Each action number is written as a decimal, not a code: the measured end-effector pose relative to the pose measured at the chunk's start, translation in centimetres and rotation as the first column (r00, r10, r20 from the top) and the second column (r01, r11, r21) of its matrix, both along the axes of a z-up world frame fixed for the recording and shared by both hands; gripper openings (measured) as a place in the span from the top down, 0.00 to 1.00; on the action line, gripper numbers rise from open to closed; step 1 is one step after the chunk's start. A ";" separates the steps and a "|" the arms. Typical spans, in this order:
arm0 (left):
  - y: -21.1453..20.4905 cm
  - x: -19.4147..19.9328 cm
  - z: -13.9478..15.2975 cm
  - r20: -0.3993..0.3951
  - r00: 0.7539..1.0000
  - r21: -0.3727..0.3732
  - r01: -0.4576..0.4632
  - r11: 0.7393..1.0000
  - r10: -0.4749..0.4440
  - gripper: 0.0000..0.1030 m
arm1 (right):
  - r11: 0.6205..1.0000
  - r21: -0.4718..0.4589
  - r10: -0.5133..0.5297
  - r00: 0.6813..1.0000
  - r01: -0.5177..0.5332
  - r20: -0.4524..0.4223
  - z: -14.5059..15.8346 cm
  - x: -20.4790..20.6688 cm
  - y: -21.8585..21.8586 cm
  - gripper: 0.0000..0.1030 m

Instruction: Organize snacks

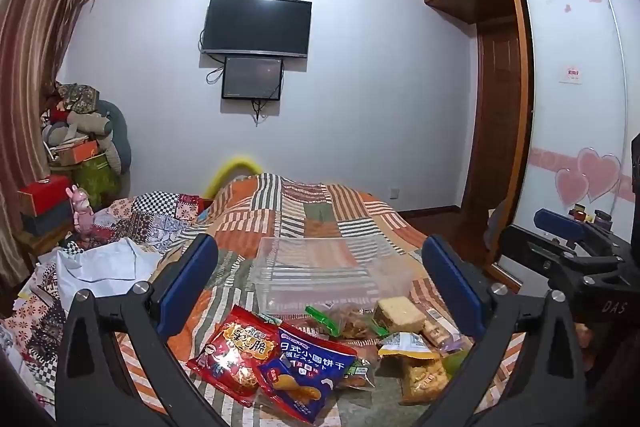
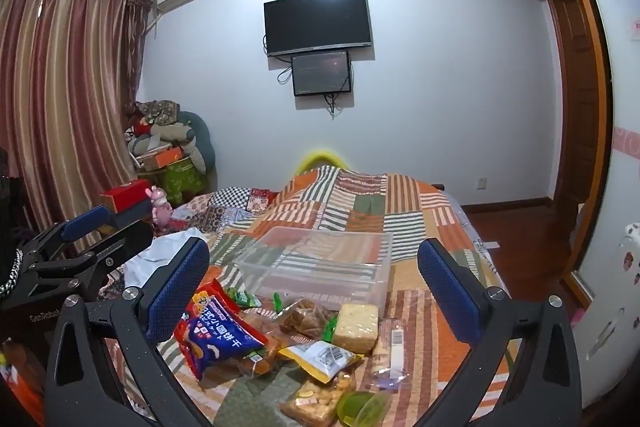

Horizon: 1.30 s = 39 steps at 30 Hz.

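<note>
So, left wrist view: we've got the left gripper (image 1: 320,283) with jaws wide apart and nothing between them, hovering over the snack pile (image 1: 328,351) on the bed (image 1: 320,203). The clear bin (image 1: 332,267) sits just beyond the pile, empty as far as we can tell. Risk here: the red packet (image 1: 234,355) and blue biscuit packet (image 1: 308,371) overlap, so a pinch on one could drag the other along or crush the contents. The right gripper (image 1: 568,227) sits close at the right edge; we could clash if both go for the middle.

Right wrist view: right gripper (image 2: 314,287) likewise spread open and empty, aimed at the same pile. The pale cracker block (image 2: 356,323) lies almost against the bin wall (image 2: 320,279); reaching for it we may nudge the light bin across the quilt. The green cup (image 2: 362,409) near the bottom edge looks round and could roll. Soft bedding gives under pressure, so flat packets like the yellow-topped bag (image 2: 320,359) may slip out of the pads instead of lifting.
</note>
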<state>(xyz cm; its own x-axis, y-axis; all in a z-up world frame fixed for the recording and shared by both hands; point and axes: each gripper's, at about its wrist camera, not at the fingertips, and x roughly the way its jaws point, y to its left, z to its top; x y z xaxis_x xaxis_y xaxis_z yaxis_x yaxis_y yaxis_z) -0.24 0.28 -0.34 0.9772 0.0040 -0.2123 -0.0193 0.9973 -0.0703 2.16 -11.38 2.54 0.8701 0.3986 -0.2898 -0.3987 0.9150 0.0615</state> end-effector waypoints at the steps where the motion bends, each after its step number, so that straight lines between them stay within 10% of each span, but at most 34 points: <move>1: 0.0 0.0 -0.1 -0.001 1.000 -0.002 0.000 1.000 0.000 0.00 | 1.000 0.000 -0.001 1.000 0.001 0.000 0.0 0.0 0.0 0.00; 39: 0.1 0.2 0.2 0.001 1.000 -0.008 -0.011 1.000 0.011 0.00 | 1.000 0.019 0.013 1.000 -0.013 -0.010 -0.2 0.0 0.2 0.00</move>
<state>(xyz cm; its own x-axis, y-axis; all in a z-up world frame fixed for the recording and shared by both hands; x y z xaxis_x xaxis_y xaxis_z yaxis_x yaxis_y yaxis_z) -0.03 0.40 -0.13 0.9773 0.0128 -0.2114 -0.0299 0.9965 -0.0779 2.20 -11.23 2.37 0.8619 0.4154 -0.2910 -0.4098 0.9084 0.0829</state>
